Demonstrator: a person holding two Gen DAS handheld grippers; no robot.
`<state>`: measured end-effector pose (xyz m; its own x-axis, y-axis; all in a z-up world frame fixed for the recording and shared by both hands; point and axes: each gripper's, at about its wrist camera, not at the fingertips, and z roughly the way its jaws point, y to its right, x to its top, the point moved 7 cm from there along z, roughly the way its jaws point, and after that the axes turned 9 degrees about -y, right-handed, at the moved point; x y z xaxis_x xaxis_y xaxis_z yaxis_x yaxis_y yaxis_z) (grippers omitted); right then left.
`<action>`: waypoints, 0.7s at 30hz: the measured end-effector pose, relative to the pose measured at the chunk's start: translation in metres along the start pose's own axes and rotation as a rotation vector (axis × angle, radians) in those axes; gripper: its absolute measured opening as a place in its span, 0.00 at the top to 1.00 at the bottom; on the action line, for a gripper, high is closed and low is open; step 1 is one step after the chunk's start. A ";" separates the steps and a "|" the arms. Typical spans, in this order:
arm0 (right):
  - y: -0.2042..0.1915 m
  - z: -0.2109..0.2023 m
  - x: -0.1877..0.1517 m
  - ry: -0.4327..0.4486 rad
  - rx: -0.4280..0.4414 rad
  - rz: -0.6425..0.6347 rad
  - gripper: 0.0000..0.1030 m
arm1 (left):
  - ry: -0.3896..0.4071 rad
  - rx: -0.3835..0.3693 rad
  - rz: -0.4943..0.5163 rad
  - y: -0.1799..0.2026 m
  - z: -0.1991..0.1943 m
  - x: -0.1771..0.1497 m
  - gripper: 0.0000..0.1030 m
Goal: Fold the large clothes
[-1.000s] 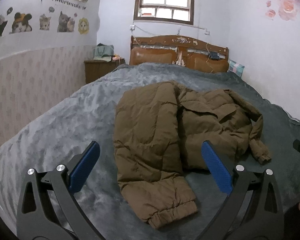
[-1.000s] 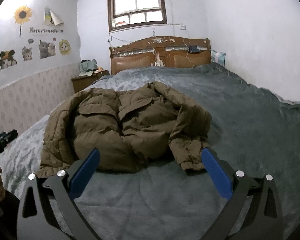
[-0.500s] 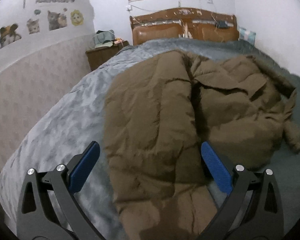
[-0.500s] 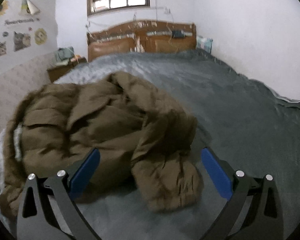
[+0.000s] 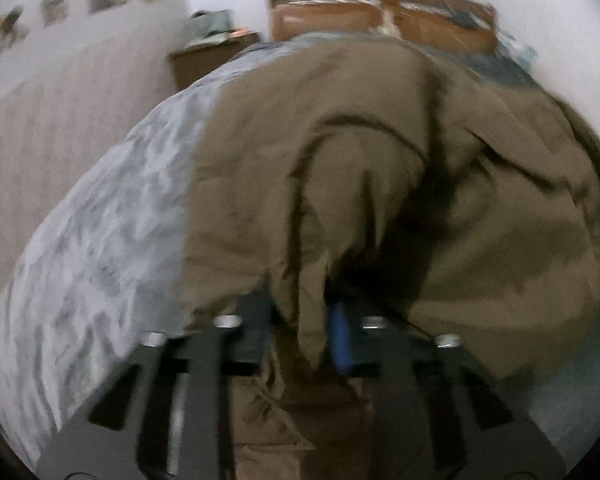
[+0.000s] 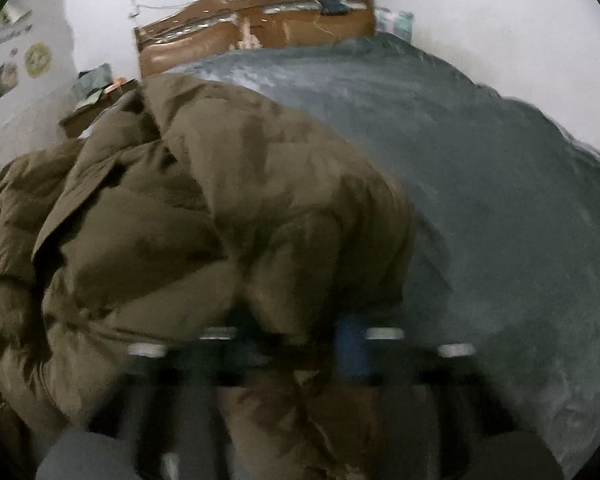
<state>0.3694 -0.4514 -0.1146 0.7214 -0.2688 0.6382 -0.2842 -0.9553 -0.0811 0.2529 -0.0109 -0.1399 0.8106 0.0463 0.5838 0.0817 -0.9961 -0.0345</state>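
Note:
A large brown padded jacket [image 5: 379,160] lies crumpled on the grey bed cover [image 5: 100,240]. My left gripper [image 5: 303,336] is shut on the jacket's near left sleeve, and the fabric bunches up between its blue pads [image 5: 339,340]. In the right wrist view the jacket [image 6: 200,220] fills the left half. My right gripper [image 6: 300,344] is shut on the jacket's near right sleeve, with one blue pad [image 6: 349,344] showing beside the cloth. Both views are blurred by motion.
The bed cover [image 6: 479,200] stretches to a wooden headboard [image 6: 260,20] at the far wall. A wooden nightstand [image 5: 204,60] with items on it stands at the bed's far left by the papered wall.
Both grippers moved forward and down onto the jacket and closed from wide open onto its two near sleeves. The jacket now fills both views.

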 end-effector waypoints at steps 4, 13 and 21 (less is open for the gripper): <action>0.030 -0.020 0.018 0.080 -0.032 0.083 0.93 | 0.073 0.097 -0.088 -0.044 -0.010 0.021 0.93; 0.075 -0.049 0.104 0.110 -0.194 0.080 0.87 | 0.132 0.401 -0.048 -0.114 0.008 0.137 0.84; 0.104 -0.024 0.110 -0.028 -0.183 0.077 0.28 | 0.006 0.315 -0.056 -0.126 0.060 0.124 0.03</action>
<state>0.4039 -0.5773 -0.0345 0.7096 -0.3464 0.6136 -0.4477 -0.8941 0.0130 0.3780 0.1247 -0.1119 0.7966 0.0994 0.5963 0.3024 -0.9196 -0.2506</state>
